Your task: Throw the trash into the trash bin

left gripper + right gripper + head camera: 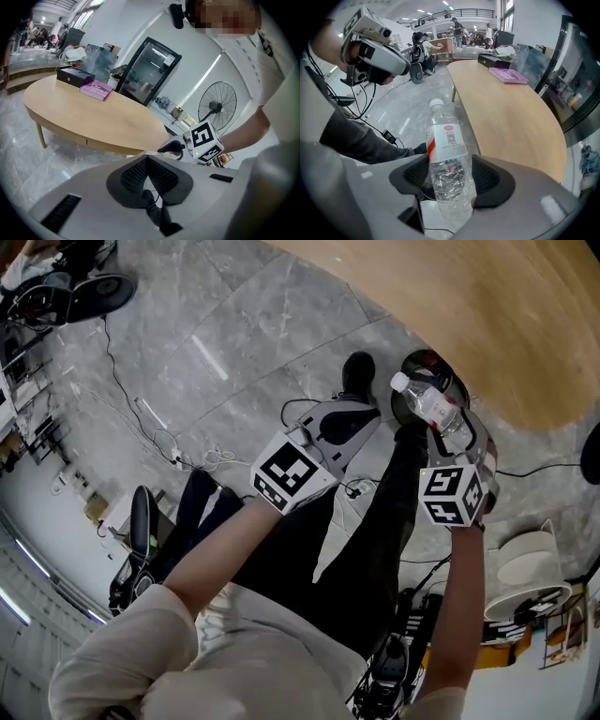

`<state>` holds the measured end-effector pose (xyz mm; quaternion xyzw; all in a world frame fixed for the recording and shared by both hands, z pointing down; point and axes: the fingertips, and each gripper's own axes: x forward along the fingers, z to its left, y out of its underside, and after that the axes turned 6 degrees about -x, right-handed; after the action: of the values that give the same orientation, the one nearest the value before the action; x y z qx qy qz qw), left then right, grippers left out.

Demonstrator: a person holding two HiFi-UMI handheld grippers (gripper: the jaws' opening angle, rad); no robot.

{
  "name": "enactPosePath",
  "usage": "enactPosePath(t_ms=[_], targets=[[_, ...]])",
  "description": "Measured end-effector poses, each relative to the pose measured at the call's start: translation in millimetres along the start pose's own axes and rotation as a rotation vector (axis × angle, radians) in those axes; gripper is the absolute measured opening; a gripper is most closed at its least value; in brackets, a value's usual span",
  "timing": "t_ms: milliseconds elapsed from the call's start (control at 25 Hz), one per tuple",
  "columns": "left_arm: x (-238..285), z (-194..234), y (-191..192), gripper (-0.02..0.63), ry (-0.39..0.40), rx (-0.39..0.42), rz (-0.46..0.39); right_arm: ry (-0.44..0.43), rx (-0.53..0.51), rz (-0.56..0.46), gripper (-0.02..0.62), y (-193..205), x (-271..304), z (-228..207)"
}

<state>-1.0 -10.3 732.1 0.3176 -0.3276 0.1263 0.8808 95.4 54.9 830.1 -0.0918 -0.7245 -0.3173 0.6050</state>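
A clear plastic bottle [433, 407] with a white cap and a red-and-white label is held in my right gripper [452, 427], whose pads press on its lower body. In the right gripper view the bottle [444, 145] stands up between the pads of the right gripper [449, 177]. Directly below it on the floor is a dark round bin-like thing [405, 411], mostly hidden. My left gripper [364, 413] hovers just left of the bottle, over the person's black shoe. Its pads meet at the tips of the left gripper [146, 158] with nothing between them.
A long oval wooden table [487, 306] lies beyond the grippers, with a pink book [97, 89] and a black box [72, 75] at its far end. Cables [178, 451] trail over the grey floor. A white fan [530, 577] sits at the right.
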Motion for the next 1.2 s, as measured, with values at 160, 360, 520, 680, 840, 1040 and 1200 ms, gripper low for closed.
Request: enactPosePath(t_ms=[160, 360, 520, 680, 840, 1040, 1200], targets=[[13.1, -6.5, 11.4, 0.006, 0.016, 0.025, 0.035, -0.016, 0.050, 0.039, 0.298, 36.7, 15.0, 12.6], [30.0, -15.1, 26.8, 0.006, 0.031, 0.057, 0.084, -0.049, 0.113, 0.086, 0.299, 84.2, 47.6, 34.4], [45.0, -20.9, 44.3, 0.006, 0.046, 0.070, 0.117, -0.076, 0.173, 0.133, 0.299, 121.7, 80.8, 51.7], [57.3, -21.3, 66.5, 0.006, 0.048, 0.068, 0.153, -0.088, 0.227, 0.196, 0.302, 152.6, 117.4, 64.5], [65.5, -20.3, 81.0, 0.006, 0.052, 0.061, 0.174, -0.107, 0.233, 0.251, 0.305, 172.1, 152.1, 74.3], [70.4, -10.6, 89.5, 0.006, 0.042, 0.044, 0.180, -0.134, 0.157, 0.289, 0.302, 178.2, 183.0, 88.9], [69.1, -1.7, 91.7, 0.006, 0.030, 0.030, 0.177, -0.112, 0.084, 0.281, 0.198, 167.2, 193.4, 89.2]])
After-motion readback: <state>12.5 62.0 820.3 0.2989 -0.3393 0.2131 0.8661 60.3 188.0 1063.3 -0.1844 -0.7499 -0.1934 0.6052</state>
